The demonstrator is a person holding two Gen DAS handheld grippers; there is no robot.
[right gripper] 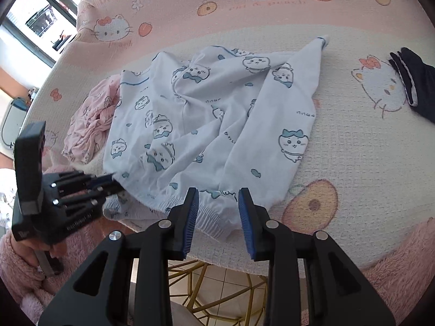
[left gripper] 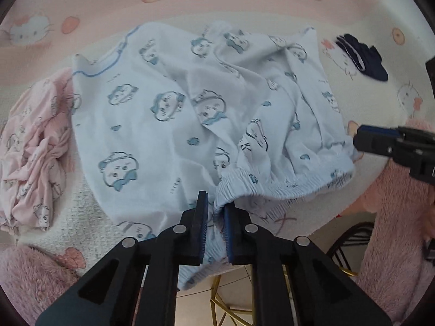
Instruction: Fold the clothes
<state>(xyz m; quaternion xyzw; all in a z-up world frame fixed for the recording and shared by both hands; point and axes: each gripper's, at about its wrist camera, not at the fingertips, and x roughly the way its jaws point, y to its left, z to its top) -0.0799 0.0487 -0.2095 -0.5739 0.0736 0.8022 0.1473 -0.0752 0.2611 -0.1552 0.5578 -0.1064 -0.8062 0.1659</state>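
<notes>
Light blue pyjama trousers [left gripper: 174, 114] with a cartoon print lie crumpled on the table, elastic waistband [left gripper: 274, 184] toward me. They also show in the right wrist view [right gripper: 206, 125]. My left gripper [left gripper: 216, 212] is shut on the waistband's left corner; it also shows in the right wrist view [right gripper: 108, 182]. My right gripper [right gripper: 217, 206] is open, its jaws straddling the waistband's right end [right gripper: 212, 217] without touching. It appears in the left wrist view [left gripper: 359, 138] just beyond the waistband's right corner.
A crumpled pink garment [left gripper: 35, 146] lies left of the trousers, partly under them. A dark navy garment [left gripper: 361, 57] lies at the far right. The cloth-covered table's front edge [right gripper: 244, 266] is close, with a gold-framed stool [right gripper: 223, 293] below.
</notes>
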